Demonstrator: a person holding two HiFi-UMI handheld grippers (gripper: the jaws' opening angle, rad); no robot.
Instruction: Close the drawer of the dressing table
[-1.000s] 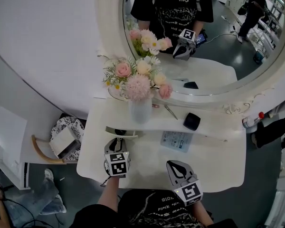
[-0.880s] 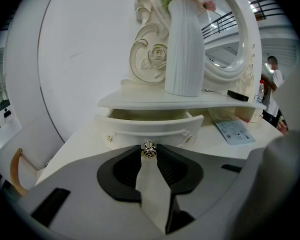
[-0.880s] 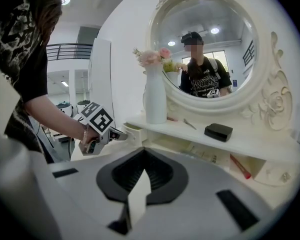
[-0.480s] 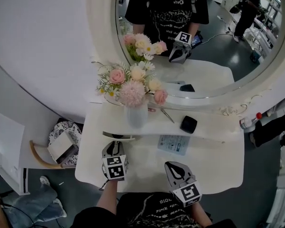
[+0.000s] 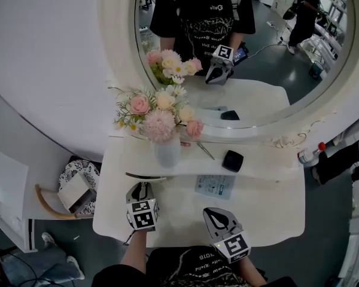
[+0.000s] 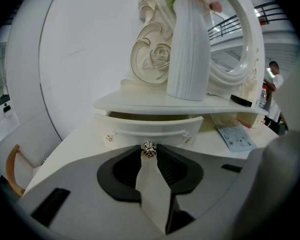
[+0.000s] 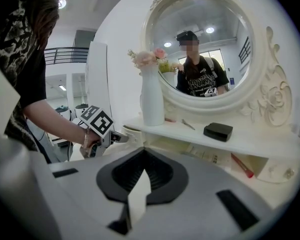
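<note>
Drawer, slightly open, looks rigid and probably slides lightly; left gripper pinches its small metal knob; right gripper closed, empty.

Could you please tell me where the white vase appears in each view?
Head view: vase, left of centre on the shelf.
Left gripper view: vase, top centre.
Right gripper view: vase, left of centre.
Shared landmark: black box, right of the vase.
</note>
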